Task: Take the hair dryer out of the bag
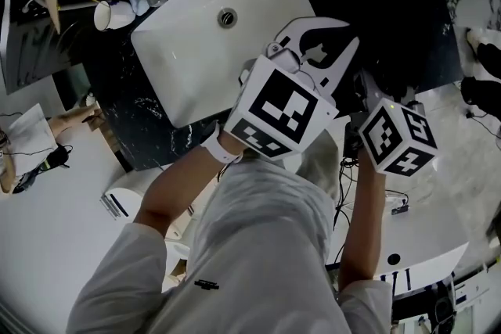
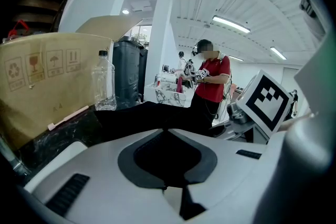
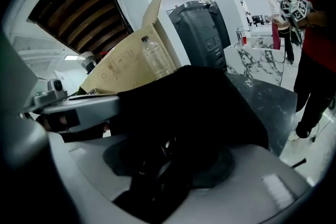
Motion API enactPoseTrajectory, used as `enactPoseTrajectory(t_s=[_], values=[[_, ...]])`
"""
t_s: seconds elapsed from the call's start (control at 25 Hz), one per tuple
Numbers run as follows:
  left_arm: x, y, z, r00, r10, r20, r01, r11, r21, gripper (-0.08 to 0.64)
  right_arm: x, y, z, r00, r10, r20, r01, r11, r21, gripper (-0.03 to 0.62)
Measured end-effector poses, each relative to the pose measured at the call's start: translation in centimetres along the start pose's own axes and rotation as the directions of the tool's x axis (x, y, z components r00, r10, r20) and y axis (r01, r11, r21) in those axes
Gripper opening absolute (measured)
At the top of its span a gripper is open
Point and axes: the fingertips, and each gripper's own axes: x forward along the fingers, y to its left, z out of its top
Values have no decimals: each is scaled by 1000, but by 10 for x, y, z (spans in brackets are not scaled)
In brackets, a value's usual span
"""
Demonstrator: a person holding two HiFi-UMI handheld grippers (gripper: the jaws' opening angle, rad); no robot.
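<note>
The black bag (image 1: pixel 395 51) lies on the dark marble counter, to the right of the white sink. In the left gripper view its fabric (image 2: pixel 157 115) stretches away from the jaws. My left gripper (image 1: pixel 348 43) reaches over the sink's right rim, and its jaws are shut on the bag's edge (image 2: pixel 168 136). My right gripper (image 1: pixel 374 94) points into the bag (image 3: pixel 210 107) from the right. Its jaws stand apart (image 3: pixel 157 186) with a glossy black thing (image 3: pixel 165 157) between them. I cannot tell whether that is the hair dryer, which shows nowhere else.
The white sink (image 1: pixel 196 51) is set into the counter. Behind it stand a clear plastic bottle (image 2: pixel 104 81), a white cup (image 1: pixel 109 14) and an open cardboard box (image 2: pixel 42 86). A dark bin (image 2: pixel 128 71) and a person in a red shirt (image 2: pixel 210 81) are farther off.
</note>
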Motion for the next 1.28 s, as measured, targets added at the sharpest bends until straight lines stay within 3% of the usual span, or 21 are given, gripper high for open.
enactPoseTrajectory(t_s=[0.28, 0.52, 1.28], values=[[-6, -7, 2, 1000, 11, 7, -11, 1000, 9, 26, -21, 2, -9, 1000, -1, 23, 1, 1000, 5, 232], [-9, -12, 0, 1000, 24, 8, -24, 1000, 17, 26, -42, 4, -19, 996, 52, 72, -56, 996, 63, 227], [-17, -29, -1, 996, 89, 16, -90, 996, 24, 26, -102, 1, -57, 994, 108, 1, -108, 994, -2, 225]])
